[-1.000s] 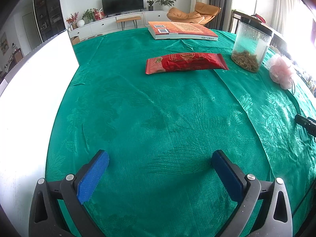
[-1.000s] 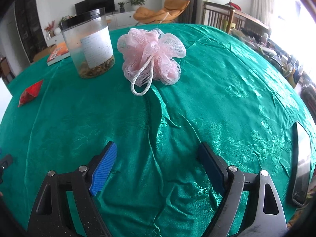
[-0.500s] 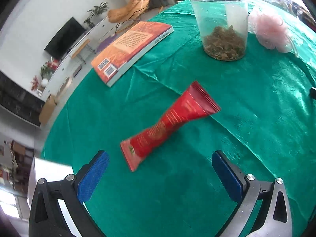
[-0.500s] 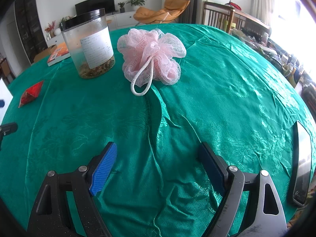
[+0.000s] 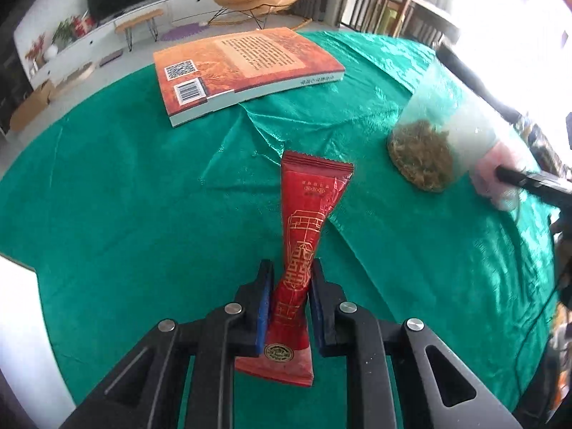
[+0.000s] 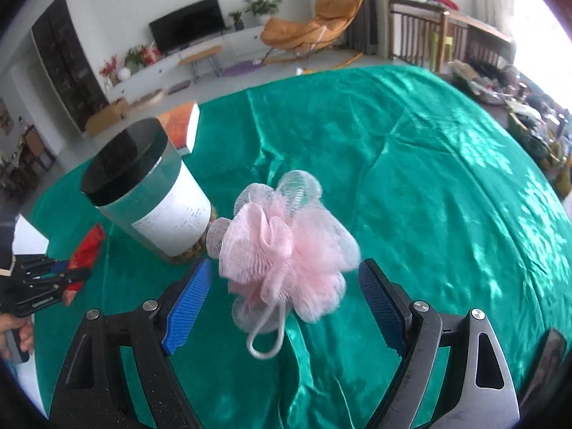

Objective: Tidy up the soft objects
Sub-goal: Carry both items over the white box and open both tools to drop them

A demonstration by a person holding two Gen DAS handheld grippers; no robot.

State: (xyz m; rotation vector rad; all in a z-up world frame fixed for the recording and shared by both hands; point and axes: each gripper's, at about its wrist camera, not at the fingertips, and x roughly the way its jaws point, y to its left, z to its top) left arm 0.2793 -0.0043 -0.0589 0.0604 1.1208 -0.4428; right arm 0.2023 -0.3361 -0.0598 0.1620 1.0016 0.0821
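Gripping red packet [image 5: 300, 257], left tool [image 5: 291, 286]; right tool [image 6: 282, 286] closing around untouched pink pouf [image 6: 286, 250]; jar [image 6: 157, 193] beside.

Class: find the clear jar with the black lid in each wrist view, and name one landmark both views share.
Left wrist view: the jar sits at the right edge, blurred, beyond the red packet.
Right wrist view: the jar stands left of centre, beside the pink bath pouf.
Shared landmark: the orange book.

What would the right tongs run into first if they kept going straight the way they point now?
The pink mesh bath puff: it sits between the closing right tongs, not yet pinched. Beyond it only green tablecloth shows, though depth is hard to judge.
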